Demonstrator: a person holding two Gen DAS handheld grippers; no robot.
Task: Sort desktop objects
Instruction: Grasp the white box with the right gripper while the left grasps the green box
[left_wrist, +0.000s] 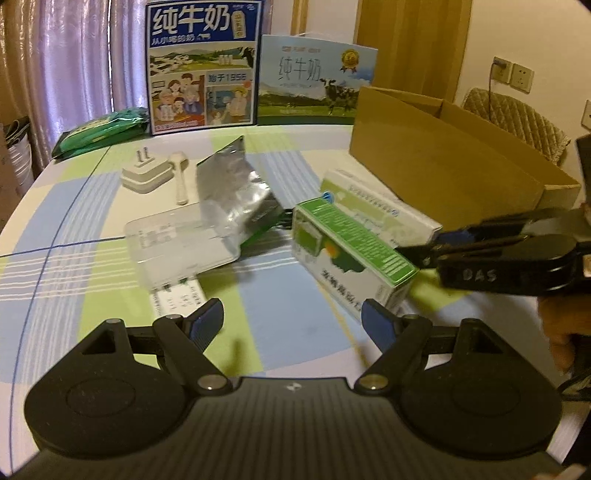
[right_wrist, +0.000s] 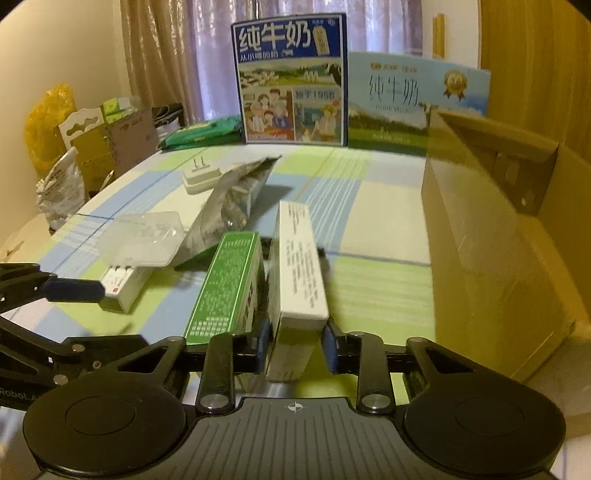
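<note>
Blue-padded, the left gripper (left_wrist: 293, 325) hangs wide open above the checked tablecloth (left_wrist: 280, 343), empty, near the green box (left_wrist: 351, 251).

From the right wrist, the right gripper (right_wrist: 295, 345) straddles the white box's (right_wrist: 299, 273) near end (pads close, contact unclear), beside the cardboard carton (right_wrist: 491, 258).

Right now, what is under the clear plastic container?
A small white box lies under the clear plastic container, one end sticking out toward the left gripper. Its other end is covered; the silver foil bag leans beside it.
</note>
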